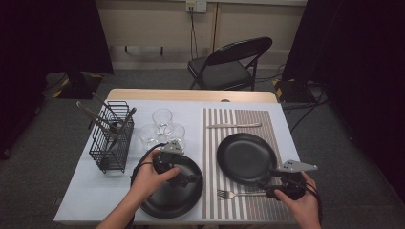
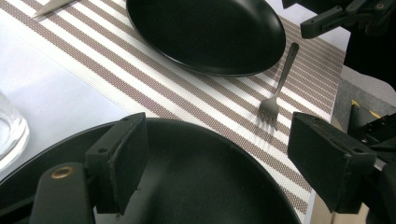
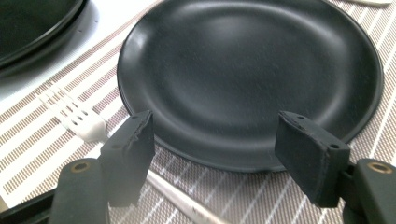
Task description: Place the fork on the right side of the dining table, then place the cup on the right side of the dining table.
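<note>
A black plate lies on the striped placemat. A second black plate sits on the white cloth to its left. A fork lies on the placemat in front of the first plate, and a knife lies behind it. My left gripper hovers open over the second plate, nothing between its jaws. My right gripper stands open at the near rim of the first plate. The fork runs under the right gripper's left jaw.
Three clear glasses stand behind the left plate. A black wire caddy with utensils stands at the table's left. A folding chair is beyond the far edge. The placemat's right edge lies close to the table edge.
</note>
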### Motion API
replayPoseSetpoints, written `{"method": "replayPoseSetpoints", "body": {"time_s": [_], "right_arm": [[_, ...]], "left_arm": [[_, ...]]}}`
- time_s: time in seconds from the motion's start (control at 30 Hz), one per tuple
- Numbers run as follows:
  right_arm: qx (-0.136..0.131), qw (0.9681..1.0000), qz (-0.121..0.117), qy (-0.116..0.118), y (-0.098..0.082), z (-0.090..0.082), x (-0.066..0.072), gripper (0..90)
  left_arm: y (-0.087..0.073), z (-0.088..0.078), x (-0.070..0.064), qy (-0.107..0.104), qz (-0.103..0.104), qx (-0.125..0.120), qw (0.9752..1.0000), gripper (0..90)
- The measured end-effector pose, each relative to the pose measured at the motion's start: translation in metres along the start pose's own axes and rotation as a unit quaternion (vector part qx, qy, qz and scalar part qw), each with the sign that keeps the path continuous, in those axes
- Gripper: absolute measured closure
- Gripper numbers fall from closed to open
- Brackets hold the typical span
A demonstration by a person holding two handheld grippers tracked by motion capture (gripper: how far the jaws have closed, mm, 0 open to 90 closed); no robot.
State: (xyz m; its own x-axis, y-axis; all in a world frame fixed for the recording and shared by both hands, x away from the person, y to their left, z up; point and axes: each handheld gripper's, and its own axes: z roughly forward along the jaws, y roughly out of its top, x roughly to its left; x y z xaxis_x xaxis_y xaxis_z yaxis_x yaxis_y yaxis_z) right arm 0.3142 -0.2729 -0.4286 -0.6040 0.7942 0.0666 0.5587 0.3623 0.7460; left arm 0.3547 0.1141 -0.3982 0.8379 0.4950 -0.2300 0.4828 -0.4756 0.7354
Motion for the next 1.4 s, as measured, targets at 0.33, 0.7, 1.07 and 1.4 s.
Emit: {"method": "replayPoseSetpoints", "body": {"time_s": [0.33, 0.7, 1.07, 1.4], "right_arm": [[0.012, 0.9994, -0.026, 0.019, 0.023, 0.020, 0.007, 27.8], [0.018, 0.9979, -0.050, 0.036, 0.048, 0.037, 0.016, 27.5], [0.021, 0.9967, -0.062, 0.048, 0.065, 0.047, 0.024, 27.4], [0.029, 0.9962, -0.064, 0.051, 0.080, 0.058, 0.026, 27.3]], "left_arm": [[-0.011, -0.013, 0.004, 0.013, -0.013, -0.005, 0.9998, 20.3], [-0.023, -0.029, 0.008, 0.031, -0.029, -0.009, 0.9991, 20.3], [-0.025, -0.031, 0.010, 0.033, -0.030, -0.010, 0.9989, 20.3], [-0.025, -0.033, 0.010, 0.035, -0.030, -0.013, 0.9989, 20.3]]}}
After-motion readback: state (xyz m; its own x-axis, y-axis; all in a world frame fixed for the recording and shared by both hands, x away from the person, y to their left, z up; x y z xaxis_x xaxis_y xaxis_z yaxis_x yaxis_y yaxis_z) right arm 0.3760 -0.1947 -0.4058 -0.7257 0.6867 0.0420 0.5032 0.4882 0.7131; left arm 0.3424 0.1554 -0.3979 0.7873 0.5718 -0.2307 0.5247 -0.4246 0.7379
